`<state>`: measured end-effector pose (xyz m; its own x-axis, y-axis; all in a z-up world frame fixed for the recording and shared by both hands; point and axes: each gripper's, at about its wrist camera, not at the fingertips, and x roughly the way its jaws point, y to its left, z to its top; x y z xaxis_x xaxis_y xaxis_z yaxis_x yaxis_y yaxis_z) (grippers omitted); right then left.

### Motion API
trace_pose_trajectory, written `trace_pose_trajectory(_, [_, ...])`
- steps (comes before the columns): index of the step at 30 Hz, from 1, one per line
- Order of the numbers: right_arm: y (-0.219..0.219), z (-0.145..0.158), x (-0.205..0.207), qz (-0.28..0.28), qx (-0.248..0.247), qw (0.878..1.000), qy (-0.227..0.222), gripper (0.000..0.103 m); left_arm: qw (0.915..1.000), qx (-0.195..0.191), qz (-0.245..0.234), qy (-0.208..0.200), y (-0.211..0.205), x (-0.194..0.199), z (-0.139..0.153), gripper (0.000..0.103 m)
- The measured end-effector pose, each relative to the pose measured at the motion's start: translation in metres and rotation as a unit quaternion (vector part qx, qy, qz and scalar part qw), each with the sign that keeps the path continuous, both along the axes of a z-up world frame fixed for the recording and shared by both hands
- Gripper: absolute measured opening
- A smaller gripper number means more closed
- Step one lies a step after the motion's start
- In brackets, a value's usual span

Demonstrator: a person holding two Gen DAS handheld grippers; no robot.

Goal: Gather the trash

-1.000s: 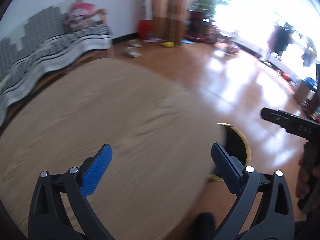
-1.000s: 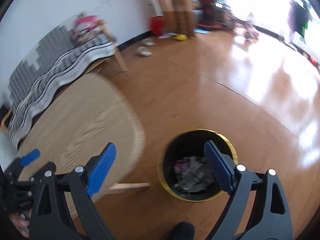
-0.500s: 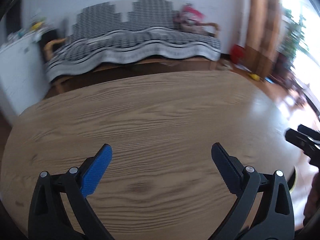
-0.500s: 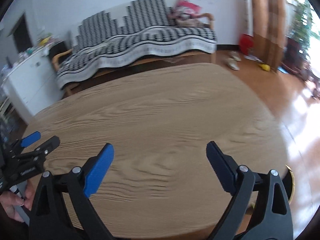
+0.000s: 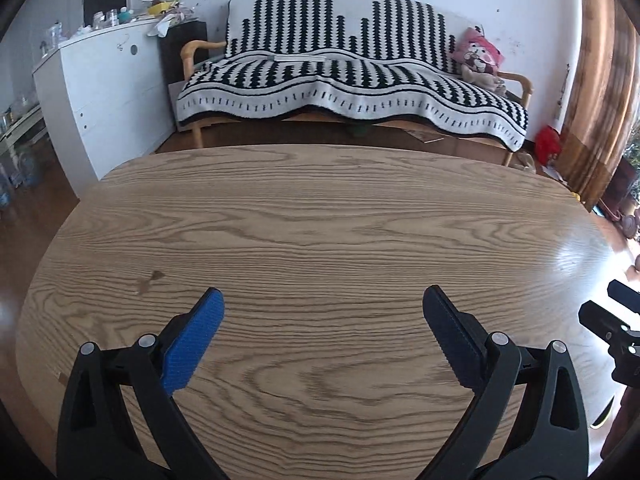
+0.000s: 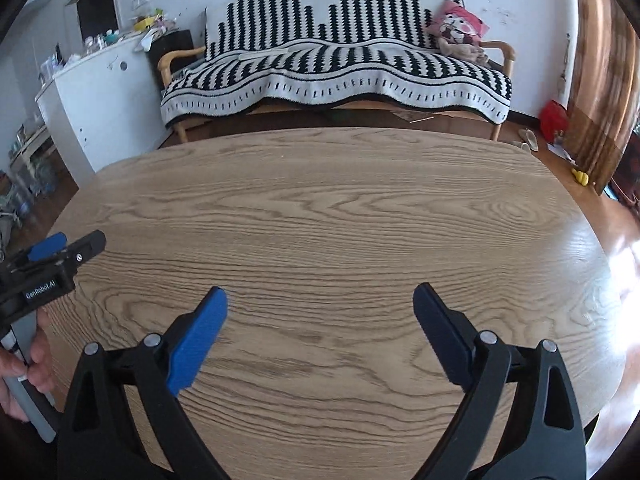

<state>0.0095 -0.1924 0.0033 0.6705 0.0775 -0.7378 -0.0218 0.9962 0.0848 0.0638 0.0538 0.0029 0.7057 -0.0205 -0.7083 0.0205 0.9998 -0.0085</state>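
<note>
My left gripper (image 5: 322,300) is open and empty, held above the near part of the wooden oval table (image 5: 320,216). My right gripper (image 6: 320,298) is open and empty too, above the same table (image 6: 320,208). The left gripper also shows at the left edge of the right wrist view (image 6: 52,252), and the right gripper at the right edge of the left wrist view (image 5: 612,312). I see no trash on the tabletop. A thin yellow rim of the bin (image 5: 604,416) peeks out at the lower right.
A sofa with a black-and-white blanket (image 5: 352,72) stands behind the table, a pink plush toy (image 5: 478,54) on its right end. A white cabinet (image 5: 100,92) is at the left. Curtains (image 5: 596,80) and a red object (image 5: 548,146) are at the right.
Both views have swung left from the floor and the yellow-rimmed bin to face the table and sofa. Both grippers stay open and empty.
</note>
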Motion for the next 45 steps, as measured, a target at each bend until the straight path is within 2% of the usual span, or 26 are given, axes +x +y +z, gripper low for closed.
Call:
trace_pose_trajectory(5, [0.001,-0.005,0.007,-0.001,0.0,1.0,0.006,0.091,1.0,-0.002,0.005,0.002,0.009,0.005,-0.003,0.096])
trace_pose_trajectory(14, [-0.006,-0.007,0.006,-0.004,0.0,1.0,0.01,0.091,1.0,0.002,-0.008,-0.003,-0.003,0.0,-0.003,0.096])
trace_pose_trajectory(45, [-0.017,-0.003,-0.002,-0.015,0.002,1.0,0.005,0.091,1.0,0.002,-0.008,-0.001,-0.003,0.001,-0.005,0.096])
